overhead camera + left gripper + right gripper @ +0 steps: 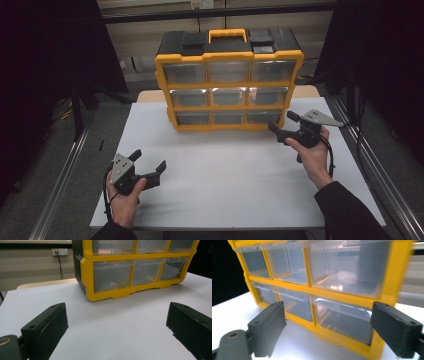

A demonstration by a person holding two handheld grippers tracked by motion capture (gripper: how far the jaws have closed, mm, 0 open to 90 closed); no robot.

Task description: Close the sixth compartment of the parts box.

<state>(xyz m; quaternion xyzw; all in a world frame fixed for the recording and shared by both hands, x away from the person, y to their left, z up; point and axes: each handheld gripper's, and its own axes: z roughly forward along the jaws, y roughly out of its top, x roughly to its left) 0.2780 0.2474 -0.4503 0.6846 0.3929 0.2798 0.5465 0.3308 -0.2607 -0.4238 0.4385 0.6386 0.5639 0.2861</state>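
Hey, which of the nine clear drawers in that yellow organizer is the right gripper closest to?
The bottom-right drawer. The right gripper hangs open just in front of that corner; the other drawers sit higher or further left.

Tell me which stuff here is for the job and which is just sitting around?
For the job, probably:
- yellow drawer box, with its bottom right drawer right in front of the right tongs
- left tongs, open, waiting on the white table

Just sitting around:
- wall socket and its cable
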